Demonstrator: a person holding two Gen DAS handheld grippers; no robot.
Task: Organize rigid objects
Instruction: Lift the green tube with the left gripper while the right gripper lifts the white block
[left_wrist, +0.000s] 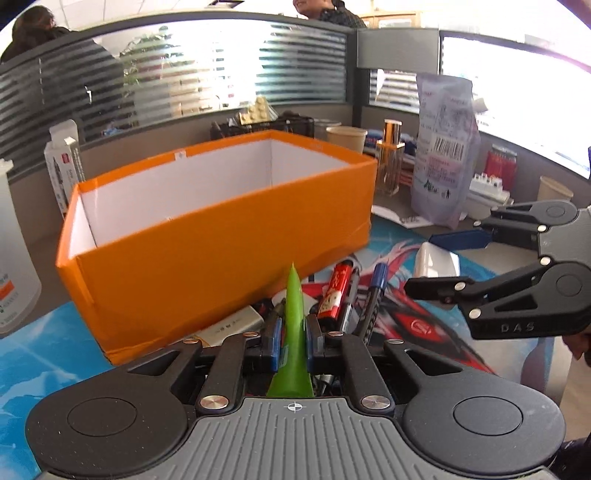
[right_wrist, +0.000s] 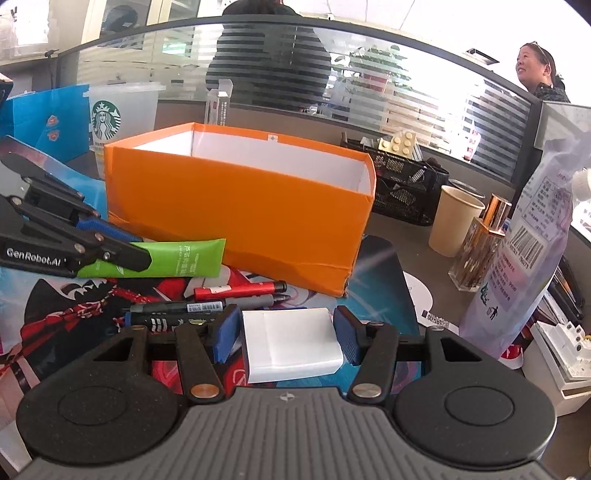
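L gripper (left_wrist: 291, 341) pinches flat green tube (left_wrist: 293, 321); R gripper (right_wrist: 288, 338) straddles glossy white block (right_wrist: 293, 343).

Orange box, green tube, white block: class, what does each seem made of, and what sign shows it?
Orange box: likely cardboard, glossy orange outside, matte white inside; creased, scuffed lower corner.
Green tube: probably soft plastic, satin; flat crimped end, held in the left tongs.
White block: seemingly hard smooth plastic; clean edges, between the open right tongs.
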